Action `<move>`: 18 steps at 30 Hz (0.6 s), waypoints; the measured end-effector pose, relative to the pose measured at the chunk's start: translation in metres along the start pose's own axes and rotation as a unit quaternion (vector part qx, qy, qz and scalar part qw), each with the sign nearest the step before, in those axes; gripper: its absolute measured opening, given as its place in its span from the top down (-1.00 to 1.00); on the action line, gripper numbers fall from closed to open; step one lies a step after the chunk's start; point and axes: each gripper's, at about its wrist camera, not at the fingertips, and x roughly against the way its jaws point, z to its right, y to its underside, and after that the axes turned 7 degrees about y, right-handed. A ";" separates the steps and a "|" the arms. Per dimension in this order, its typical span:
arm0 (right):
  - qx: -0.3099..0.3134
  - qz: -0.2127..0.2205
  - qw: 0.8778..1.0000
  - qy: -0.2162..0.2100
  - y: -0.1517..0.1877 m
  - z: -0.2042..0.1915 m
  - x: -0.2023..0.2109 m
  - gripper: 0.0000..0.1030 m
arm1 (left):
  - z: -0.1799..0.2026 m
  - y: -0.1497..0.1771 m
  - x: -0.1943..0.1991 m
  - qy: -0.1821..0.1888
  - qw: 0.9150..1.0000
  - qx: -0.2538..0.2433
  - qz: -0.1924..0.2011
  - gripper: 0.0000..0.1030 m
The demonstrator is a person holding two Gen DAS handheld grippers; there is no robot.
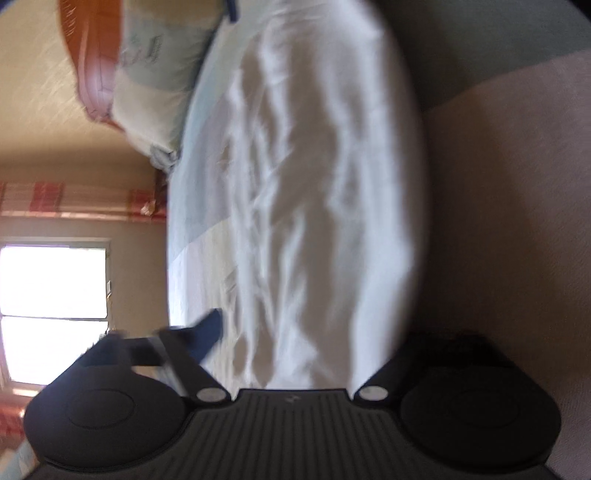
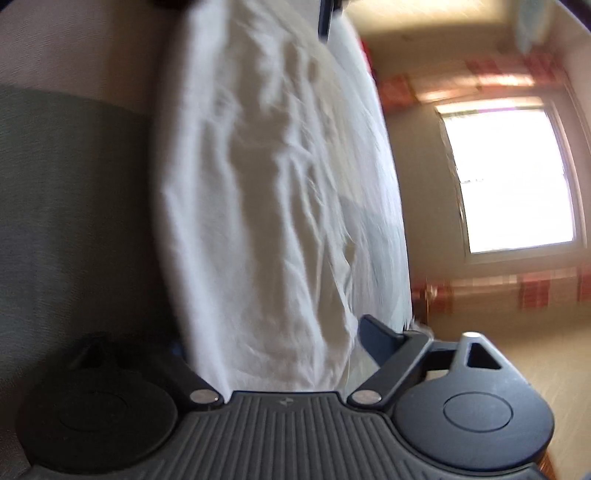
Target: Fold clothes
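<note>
A white wrinkled garment (image 1: 314, 184) lies stretched along the bed and fills the middle of both views (image 2: 266, 184). My left gripper (image 1: 310, 332) straddles one end of it. Its jaws stand wide apart: one blue fingertip (image 1: 212, 326) shows on the upper side of the cloth, and the other is hidden behind the cloth edge. My right gripper (image 2: 269, 336) straddles the opposite end the same way, with one fingertip (image 2: 371, 332) visible. Each view shows the other gripper's blue finger at the far end (image 1: 231, 9) (image 2: 325, 20). Both views are rolled sideways and blurred.
The bed sheet (image 1: 498, 184) has beige and grey-green bands (image 2: 74, 203). A pillow (image 1: 155, 74) leans on a wooden headboard (image 1: 88, 55). A bright window (image 2: 513, 181) with checked red curtains is in the wall beyond the bed.
</note>
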 end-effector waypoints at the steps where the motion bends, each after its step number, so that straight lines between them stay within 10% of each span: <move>1: 0.005 0.002 1.000 -0.002 -0.002 -0.003 0.002 -0.27 | 0.006 -0.002 -0.001 0.003 1.000 -0.005 -0.002 0.30; 4: 0.020 0.010 1.000 -0.009 -0.006 -0.013 0.006 0.16 | 0.024 -0.003 -0.002 -0.001 1.000 -0.001 -0.006 0.96; 7: 0.041 0.014 0.999 -0.009 -0.009 -0.021 0.010 0.43 | 0.035 -0.004 0.004 -0.018 1.000 -0.003 -0.013 0.97; 12: 0.049 0.002 0.998 0.026 -0.002 -0.012 0.008 -0.05 | 0.030 -0.005 0.007 -0.026 0.999 -0.004 -0.022 0.75; 18: 0.055 -0.004 0.998 0.035 -0.010 -0.018 -0.008 0.16 | 0.034 -0.008 0.003 -0.034 0.999 0.017 -0.037 0.92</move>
